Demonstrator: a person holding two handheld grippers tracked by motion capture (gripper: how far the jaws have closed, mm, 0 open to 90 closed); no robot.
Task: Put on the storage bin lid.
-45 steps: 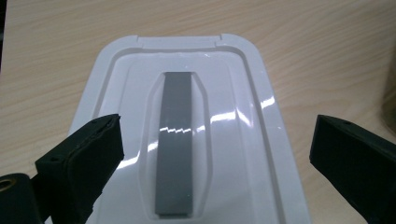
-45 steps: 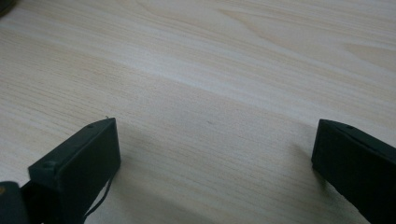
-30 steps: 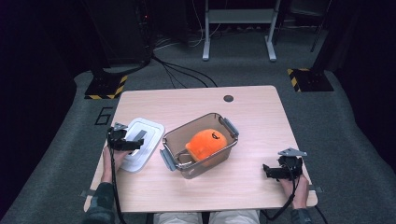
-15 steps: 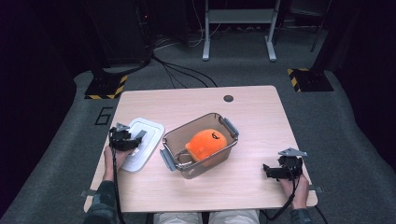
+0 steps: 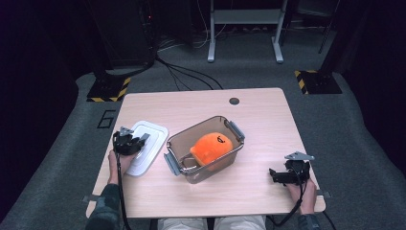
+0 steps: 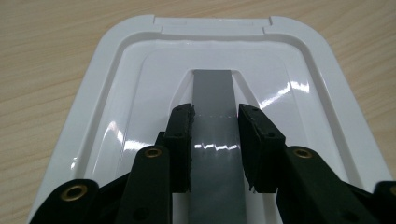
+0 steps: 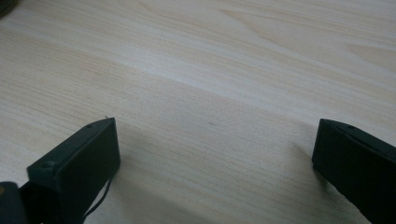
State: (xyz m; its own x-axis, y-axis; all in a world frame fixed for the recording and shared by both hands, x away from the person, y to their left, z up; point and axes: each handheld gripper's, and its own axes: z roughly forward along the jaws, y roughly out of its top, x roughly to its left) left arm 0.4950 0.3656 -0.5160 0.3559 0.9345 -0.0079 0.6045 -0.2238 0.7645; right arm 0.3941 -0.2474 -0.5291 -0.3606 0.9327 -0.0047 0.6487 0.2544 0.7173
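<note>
- My left claw (image 5: 141, 140) sits over the white lid (image 5: 152, 139), which lies flat on the surface (image 5: 268, 115) at its left side, just beside the clear container (image 5: 205, 148).
- In the left gripper view the lid (image 6: 121, 93) fills most of the frame, and my left claw (image 6: 215, 122) has its jaws drawn in narrow, one on each side of the grey strip (image 6: 212, 88) that runs down the lid's middle. The pads (image 6: 181, 135) look to be at the strip's edges, but I cannot tell whether they press on it.
- The container stands near the middle of the surface, set at an angle, grey latches at both ends, with an orange plush toy (image 5: 210, 146) inside it.
- My right claw (image 5: 275, 175) rests near the right front corner, well apart from the container.
- In the right gripper view my right claw (image 7: 215, 154) stands wide, with bare wood (image 7: 210, 84) between the jaws.
</note>
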